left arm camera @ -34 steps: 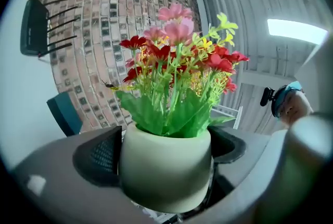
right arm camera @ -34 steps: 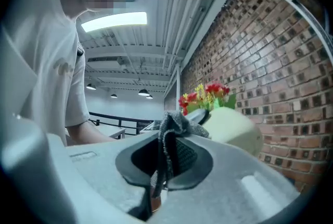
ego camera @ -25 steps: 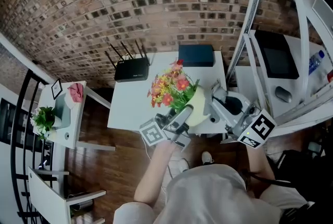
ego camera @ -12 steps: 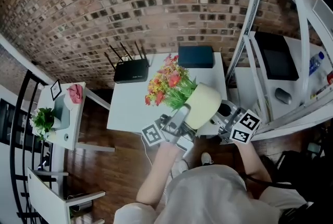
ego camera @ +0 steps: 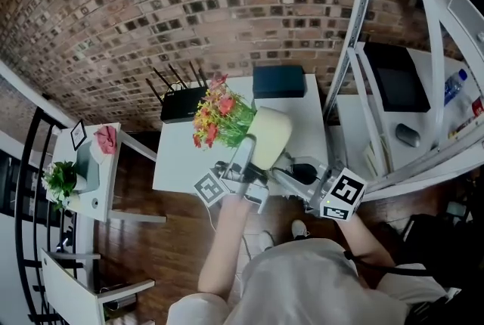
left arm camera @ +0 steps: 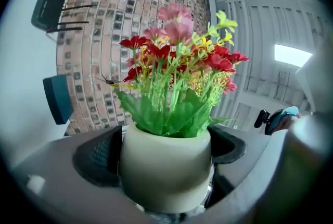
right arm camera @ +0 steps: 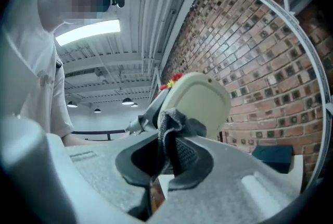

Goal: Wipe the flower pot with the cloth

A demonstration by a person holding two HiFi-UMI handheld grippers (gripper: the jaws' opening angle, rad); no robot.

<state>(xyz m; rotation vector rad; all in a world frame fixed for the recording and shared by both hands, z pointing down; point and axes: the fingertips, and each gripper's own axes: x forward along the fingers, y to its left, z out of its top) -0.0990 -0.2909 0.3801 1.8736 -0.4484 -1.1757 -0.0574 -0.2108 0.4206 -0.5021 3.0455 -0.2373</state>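
Note:
The cream flower pot [ego camera: 270, 136] with red, pink and yellow flowers [ego camera: 218, 113] is held tilted above the white table [ego camera: 178, 159]. My left gripper [ego camera: 251, 157] is shut on the pot. In the left gripper view both dark pads [left arm camera: 98, 156] press the sides of the pot [left arm camera: 166, 168]. My right gripper [ego camera: 296, 174] sits low to the pot's right, shut on a dark grey cloth [right arm camera: 171, 132]. In the right gripper view the cloth bunches up between the jaws of the right gripper [right arm camera: 166, 158], just before the bottom of the pot [right arm camera: 200, 98]. Whether they touch I cannot tell.
A black router [ego camera: 180, 103] and a dark blue box [ego camera: 280, 80] stand at the table's back edge. A white metal frame [ego camera: 354, 51] rises on the right, with a monitor [ego camera: 399, 78] beyond it. A small side table [ego camera: 89, 195] stands at the left.
The left gripper has lifted the pot up and to the left and tipped it further. The right gripper with the cloth has sunk and moved left, under the pot's right side.

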